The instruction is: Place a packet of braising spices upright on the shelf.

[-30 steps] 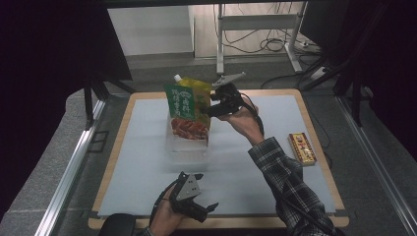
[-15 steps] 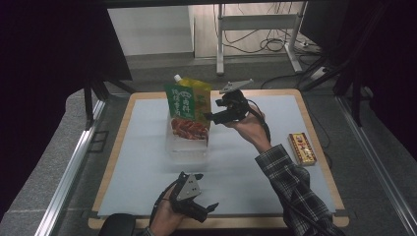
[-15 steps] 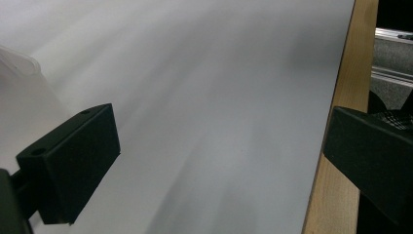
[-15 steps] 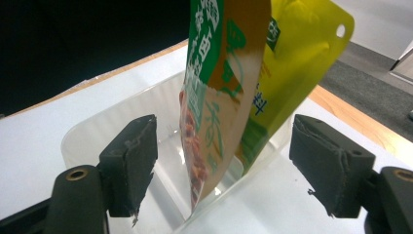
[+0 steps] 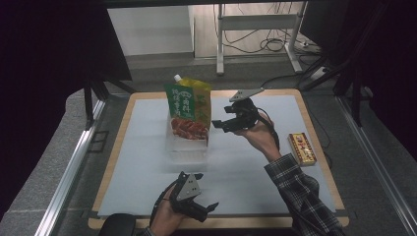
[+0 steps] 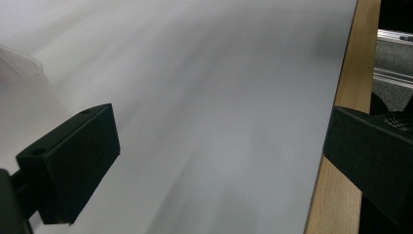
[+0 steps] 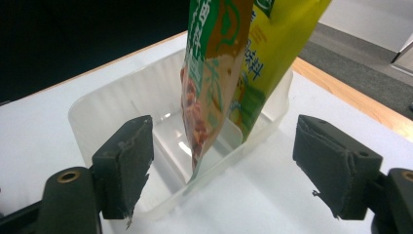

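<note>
Upright in the clear tub (image 5: 188,147) mid-desk (image 5: 123,162) stood two soft, light, floppy pouches (image 7: 229,73), best pinched at the stiffer top seam; right claw (image 5: 220,123) just beside them had been opening, empty, left claw (image 5: 209,209) wide, idle.
</note>
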